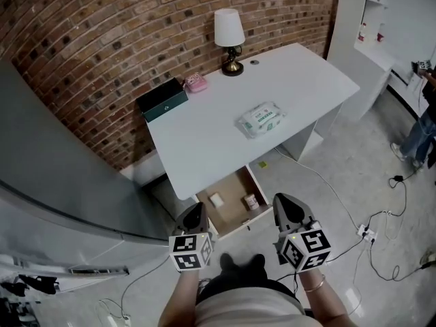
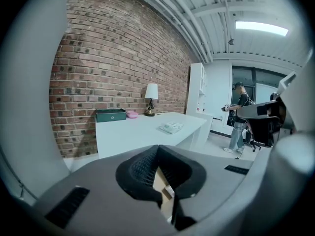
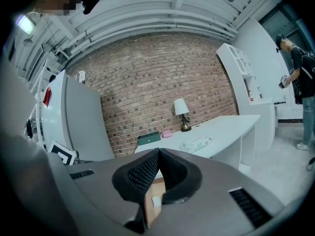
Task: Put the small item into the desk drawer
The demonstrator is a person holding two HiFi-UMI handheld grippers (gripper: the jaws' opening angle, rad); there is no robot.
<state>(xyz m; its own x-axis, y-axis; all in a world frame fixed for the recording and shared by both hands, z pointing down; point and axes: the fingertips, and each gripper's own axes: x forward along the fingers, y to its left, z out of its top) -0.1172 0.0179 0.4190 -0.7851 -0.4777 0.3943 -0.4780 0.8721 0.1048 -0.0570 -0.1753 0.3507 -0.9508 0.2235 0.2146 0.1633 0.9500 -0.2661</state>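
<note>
Under the white desk (image 1: 204, 142) the wooden drawer (image 1: 235, 186) stands pulled out. In it lie a small white block (image 1: 216, 199) and a small jar-like item (image 1: 251, 201). My left gripper (image 1: 197, 211) hovers just before the drawer's front left corner, shut and empty. My right gripper (image 1: 286, 201) is to the right of the drawer front, also shut with nothing in it. In the left gripper view the gripper (image 2: 157, 147) points toward the desk. Below the tips of the gripper (image 3: 158, 151) in the right gripper view, the white block (image 3: 156, 202) shows.
On the desk stand a lamp (image 1: 229, 36), a green box (image 1: 162, 99), a pink item (image 1: 196, 82) and a wipes pack (image 1: 261, 119). A grey cabinet (image 1: 61, 176) is close at the left. Cables and a power strip (image 1: 366, 234) lie on the floor; a person (image 1: 422, 128) stands far right.
</note>
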